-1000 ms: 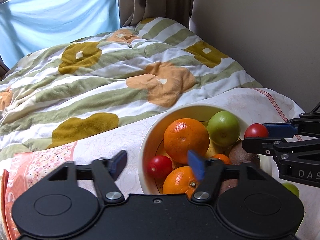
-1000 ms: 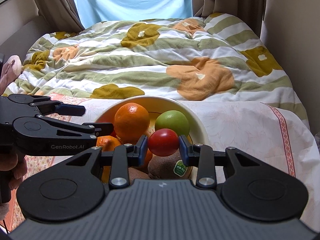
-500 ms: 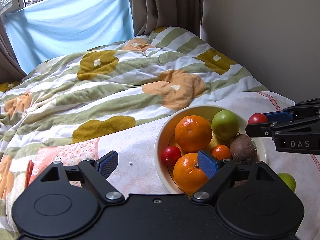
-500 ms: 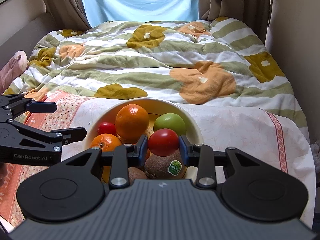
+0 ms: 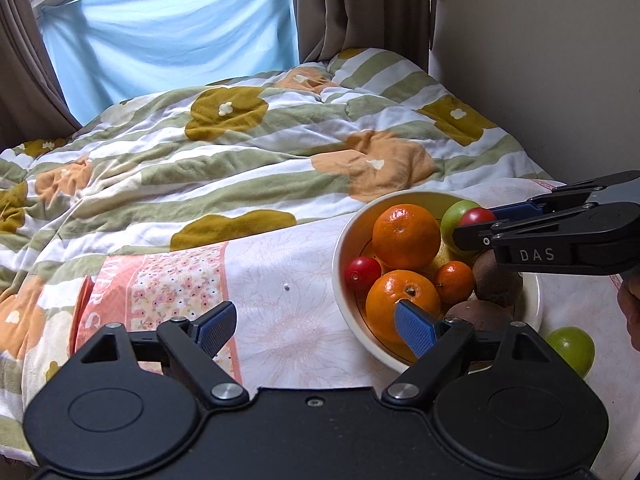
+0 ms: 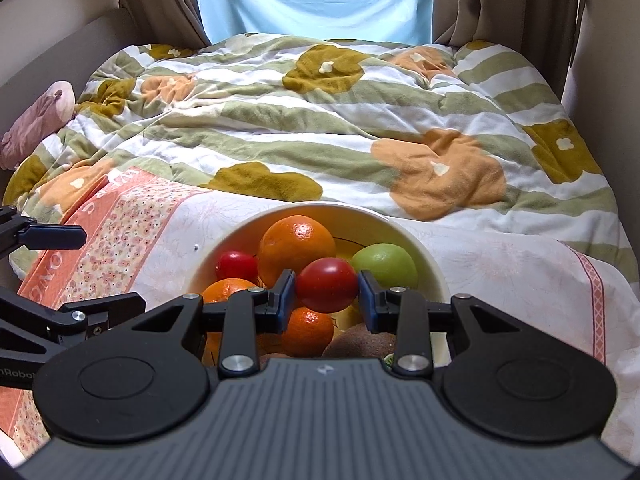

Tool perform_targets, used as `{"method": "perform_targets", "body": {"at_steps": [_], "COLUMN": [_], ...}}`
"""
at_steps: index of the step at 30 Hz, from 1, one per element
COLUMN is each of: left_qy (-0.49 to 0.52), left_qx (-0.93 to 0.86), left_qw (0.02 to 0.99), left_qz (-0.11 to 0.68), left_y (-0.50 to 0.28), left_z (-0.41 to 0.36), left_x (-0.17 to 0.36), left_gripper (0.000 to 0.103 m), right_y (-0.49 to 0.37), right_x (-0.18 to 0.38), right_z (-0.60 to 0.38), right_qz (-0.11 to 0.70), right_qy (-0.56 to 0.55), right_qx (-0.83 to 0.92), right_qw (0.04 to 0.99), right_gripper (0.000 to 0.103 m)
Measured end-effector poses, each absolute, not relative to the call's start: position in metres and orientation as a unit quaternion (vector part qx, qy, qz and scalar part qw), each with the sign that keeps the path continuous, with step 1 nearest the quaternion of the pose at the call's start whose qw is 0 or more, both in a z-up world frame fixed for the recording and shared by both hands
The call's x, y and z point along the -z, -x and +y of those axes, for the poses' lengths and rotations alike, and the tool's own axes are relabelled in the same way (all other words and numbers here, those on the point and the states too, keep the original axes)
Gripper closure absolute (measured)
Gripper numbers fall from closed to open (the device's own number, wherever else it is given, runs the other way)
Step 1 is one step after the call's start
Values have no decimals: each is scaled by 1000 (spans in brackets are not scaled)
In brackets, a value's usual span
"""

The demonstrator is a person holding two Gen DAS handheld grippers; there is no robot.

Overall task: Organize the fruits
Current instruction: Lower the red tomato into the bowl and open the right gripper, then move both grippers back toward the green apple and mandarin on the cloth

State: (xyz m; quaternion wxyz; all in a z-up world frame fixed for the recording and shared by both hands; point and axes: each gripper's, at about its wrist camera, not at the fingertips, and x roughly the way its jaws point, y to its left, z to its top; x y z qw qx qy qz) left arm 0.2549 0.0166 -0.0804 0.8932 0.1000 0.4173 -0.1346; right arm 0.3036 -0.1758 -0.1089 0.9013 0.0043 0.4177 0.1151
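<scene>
Two tools are over a bed. The right tool (image 6: 327, 302) pinches a red tomato (image 6: 327, 284) between its blue pads (image 6: 287, 299). It holds the tomato in the air above a white bowl (image 5: 347, 312). In the left camera view, the tomato sits in front of the green apple (image 5: 454, 218) at the back of the bowl.

The left tool (image 5: 316, 326) is spread wide and holds nothing. It hangs low beside the bowl, on the bowl's left. One of its blue pads (image 5: 414, 330) shows in front of the near orange (image 5: 394, 300).

The bowl is full of fruit. A big orange (image 5: 406, 236) sits high at the back. A second red tomato (image 5: 363, 274) lies against the left wall of the bowl. A small orange (image 5: 454, 282) is in the middle. Brown kiwis (image 5: 494, 284) lie at the near right side.

Another green apple (image 5: 572, 346) lies outside the bowl, on the cloth just beside its right rim.

The bowl stands on a white and pink flowery cloth (image 5: 176, 280). Behind it is a rumpled blanket (image 5: 240, 160) with green stripes and yellow and orange flowers. A light blue sheet (image 5: 172, 48) hangs over the window, with brown curtains (image 5: 360, 4) beside it. A pink soft thing (image 6: 36, 124) lies at the far left edge of the bed.
</scene>
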Motion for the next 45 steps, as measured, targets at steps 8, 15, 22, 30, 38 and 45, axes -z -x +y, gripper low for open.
{"method": "perform_targets", "body": {"at_steps": [8,15,22,30,38,45], "left_qy": [-98,-98,-100,-98,-98,-90], "left_qx": [131,139,149,153,129,130], "left_qw": [891,889,897,910,929,931], "left_qz": [424,425,405,372,333,329], "left_y": [-250,-246,-240,-223,-183,-141], "left_z": [21,19,19,22,10,-11], "left_x": [86,86,71,46,21,15], "left_gripper": [14,14,14,12,3,2], "right_y": [-300,-288,-276,-248,-202,-154], "right_x": [117,115,93,59,32,22], "right_z": [-164,-164,-167,-178,-206,-242], "right_qz": [413,414,392,359,329,327], "right_qy": [17,14,10,0,1,-6], "right_qx": [-104,-101,-84,-59,-46,-57], "right_qw": [904,904,916,931,943,943], "right_gripper": [8,0,0,0,0,0]}}
